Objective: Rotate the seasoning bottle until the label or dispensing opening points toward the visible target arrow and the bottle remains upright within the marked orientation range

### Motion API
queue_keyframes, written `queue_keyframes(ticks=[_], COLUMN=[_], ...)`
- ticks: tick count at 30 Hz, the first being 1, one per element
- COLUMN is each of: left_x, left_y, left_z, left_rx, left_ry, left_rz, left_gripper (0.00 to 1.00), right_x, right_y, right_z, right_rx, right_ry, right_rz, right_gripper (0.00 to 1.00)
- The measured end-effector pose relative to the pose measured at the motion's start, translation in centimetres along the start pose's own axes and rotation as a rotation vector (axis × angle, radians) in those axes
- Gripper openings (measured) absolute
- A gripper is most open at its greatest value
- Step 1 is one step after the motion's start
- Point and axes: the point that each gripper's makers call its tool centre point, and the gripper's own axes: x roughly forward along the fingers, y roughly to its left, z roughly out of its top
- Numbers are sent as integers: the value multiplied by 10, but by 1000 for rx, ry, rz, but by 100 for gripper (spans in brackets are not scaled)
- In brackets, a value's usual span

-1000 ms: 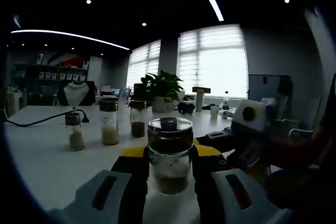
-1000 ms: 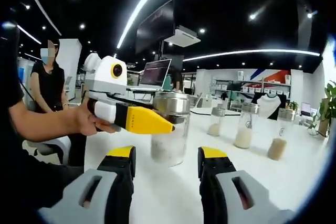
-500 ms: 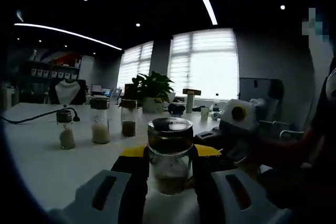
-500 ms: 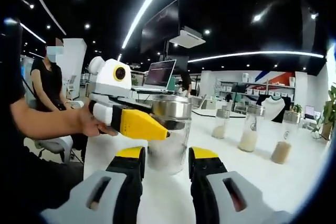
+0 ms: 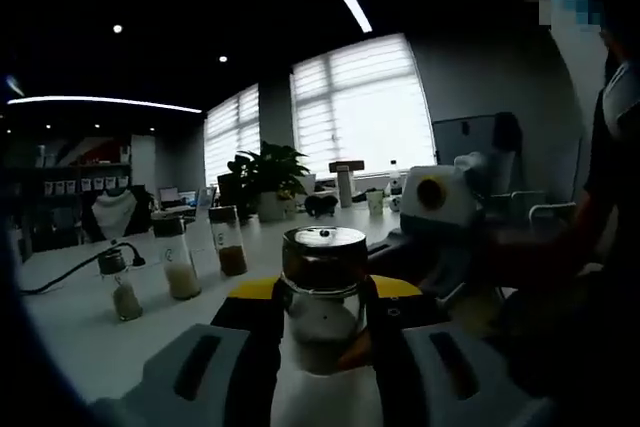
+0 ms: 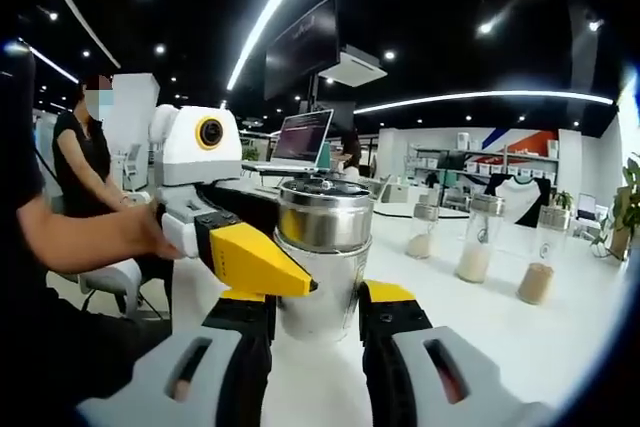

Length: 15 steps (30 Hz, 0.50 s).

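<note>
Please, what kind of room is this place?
Probably an open office or showroom. A laptop stands on a desk, a potted plant sits before large blinded windows, and display shelves line the back wall. Spice jars stand on a long white table.

Seasoning bottle: base hidden behind left gripper jaws at 6 o'clock. Label and dispensing opening could not be told. In right gripper view, bottle's lower left side was covered by the yellow jaw.
</note>
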Motion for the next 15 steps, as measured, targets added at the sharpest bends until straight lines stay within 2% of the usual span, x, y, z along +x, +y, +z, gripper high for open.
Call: queue_keyframes(ticks=[5,8,10,13,15], left_x=[-1,-2,-1,1,2], left_y=[6,9,10,11,12], left_z=[4,1,0,-2,0], left_rx=[-52,-74,-49,-40,-39], left_ry=[-43,-31,-10,13,8], left_rz=[44,82,114,154,180], left_gripper=[34,34,34,34,34], right_x=[-1,0,0,-1,-1], right_y=[-1,-2,-4,-11,-13], right_z=[3,2,0,-3,0], right_rx=[32,26,8,-69,-87], right_ry=[-22,-14,0,46,43], right_rz=[-30,-51,-77,-149,-184], right_gripper=[30,30,30,30,30])
